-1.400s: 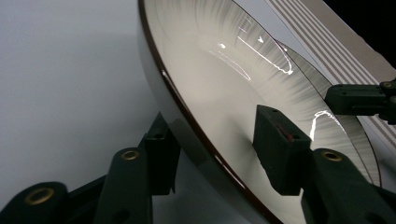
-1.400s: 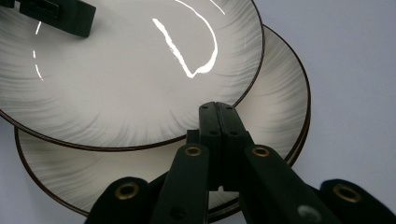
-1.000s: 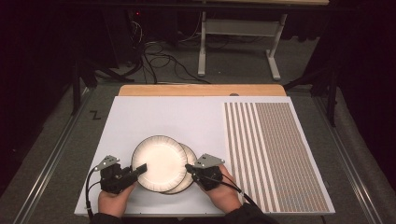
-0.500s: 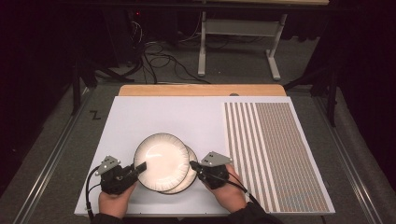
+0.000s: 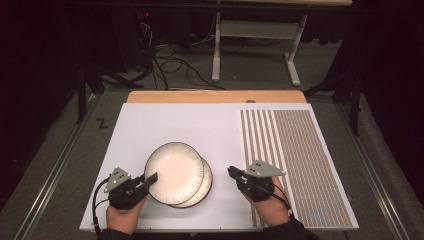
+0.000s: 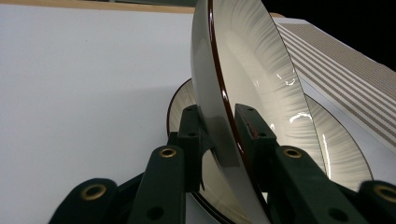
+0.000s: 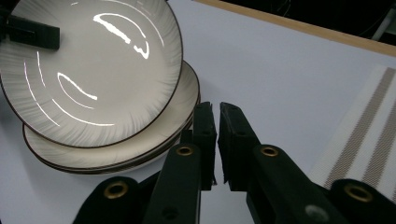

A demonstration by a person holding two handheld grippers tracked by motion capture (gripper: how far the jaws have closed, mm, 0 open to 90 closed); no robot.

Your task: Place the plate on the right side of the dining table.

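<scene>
A: Plates: report position.

B: Top plate [image 5: 173, 172] is tilted, with its left rim raised and clamped by the left gripper [image 5: 150, 179]. The stack of plates [image 5: 204, 186] beneath it lies flat on the white table sheet [image 5: 165, 125], near the front edge and left of centre. The top plate overlaps the stack and sits offset toward the left.

A: Left gripper: state?

B: Jaws pinch the rim of the top plate. In the left gripper view, one pad presses the underside and the other presses the glazed face at the dark edge line [image 6: 219, 88].

A: Right gripper: state?

B: The right gripper [image 5: 231, 171] has jaws pressed nearly together with nothing between them; a thin slit separates the pads in the right gripper view. They have just opened by that small amount. The gripper sits apart from the stack, between it and the striped mat [image 5: 295, 150].

A: Hands?

B: Each hand grips its tool from the near table edge.
</scene>
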